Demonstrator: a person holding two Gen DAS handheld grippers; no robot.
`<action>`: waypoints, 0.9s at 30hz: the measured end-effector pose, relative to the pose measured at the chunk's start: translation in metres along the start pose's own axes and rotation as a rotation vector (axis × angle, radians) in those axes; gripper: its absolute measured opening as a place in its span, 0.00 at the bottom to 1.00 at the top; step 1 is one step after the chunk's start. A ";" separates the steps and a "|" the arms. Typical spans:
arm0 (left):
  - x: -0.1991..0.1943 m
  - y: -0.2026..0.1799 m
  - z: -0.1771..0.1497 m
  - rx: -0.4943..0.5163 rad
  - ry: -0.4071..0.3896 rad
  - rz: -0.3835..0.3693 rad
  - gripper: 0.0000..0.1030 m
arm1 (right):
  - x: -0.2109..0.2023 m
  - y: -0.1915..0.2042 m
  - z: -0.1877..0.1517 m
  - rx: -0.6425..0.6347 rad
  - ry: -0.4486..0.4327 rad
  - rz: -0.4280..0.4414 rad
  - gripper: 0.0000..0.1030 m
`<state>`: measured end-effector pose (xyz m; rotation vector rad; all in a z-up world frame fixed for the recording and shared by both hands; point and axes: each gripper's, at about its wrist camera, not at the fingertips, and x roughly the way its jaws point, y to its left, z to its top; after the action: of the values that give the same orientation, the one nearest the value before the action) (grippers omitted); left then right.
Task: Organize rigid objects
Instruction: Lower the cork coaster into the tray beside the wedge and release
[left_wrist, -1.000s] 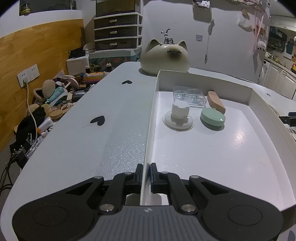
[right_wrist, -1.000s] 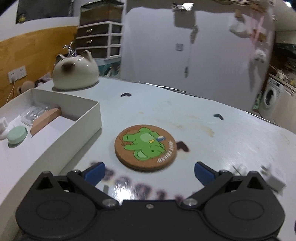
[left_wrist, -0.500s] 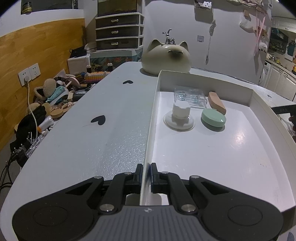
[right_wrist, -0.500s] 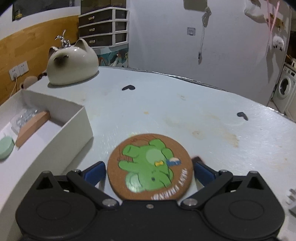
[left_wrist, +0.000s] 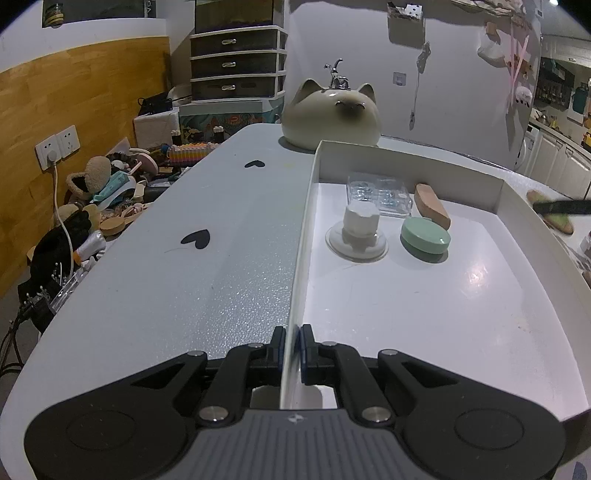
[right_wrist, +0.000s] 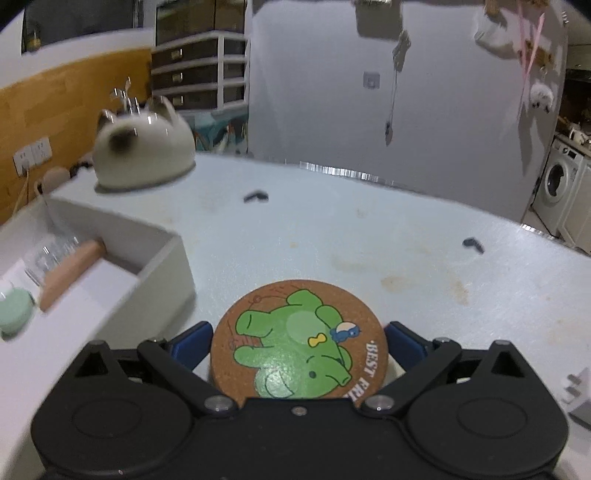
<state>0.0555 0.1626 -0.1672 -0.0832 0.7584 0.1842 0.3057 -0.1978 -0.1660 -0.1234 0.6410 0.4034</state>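
My left gripper (left_wrist: 291, 347) is shut on the left wall of the white tray (left_wrist: 301, 236), near its front corner. Inside the tray lie a white knob on a clear disc (left_wrist: 360, 225), a green round case (left_wrist: 425, 234), a wooden block (left_wrist: 432, 206) and a clear plastic box (left_wrist: 380, 190). In the right wrist view, a round cork coaster (right_wrist: 295, 362) with a green cartoon animal sits between the blue pads (right_wrist: 192, 343) of my right gripper (right_wrist: 298, 341). Both pads press on its rim. The tray's right wall (right_wrist: 162, 266) stands to the left of the coaster.
A cat-shaped ceramic pot (left_wrist: 330, 110) stands on the table behind the tray. A small white plug (right_wrist: 576, 395) lies at the right of the coaster. Black heart marks (left_wrist: 195, 238) dot the white tabletop. Clutter and cables lie below the table's left edge (left_wrist: 92, 206).
My right gripper came forward around the coaster and shut on its rim; the coaster now moves with it. The left gripper and tray stayed put.
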 end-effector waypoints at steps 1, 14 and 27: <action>0.000 0.000 0.000 0.000 0.000 0.000 0.06 | -0.008 0.001 0.004 0.007 -0.022 0.008 0.97; 0.000 0.003 -0.001 -0.007 -0.006 -0.014 0.06 | -0.035 0.090 0.038 -0.128 -0.047 0.258 0.98; 0.000 0.006 -0.002 -0.009 -0.010 -0.029 0.06 | 0.000 0.138 0.030 -0.168 0.038 0.167 1.00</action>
<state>0.0536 0.1681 -0.1688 -0.1013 0.7464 0.1606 0.2667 -0.0641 -0.1405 -0.2387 0.6568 0.6179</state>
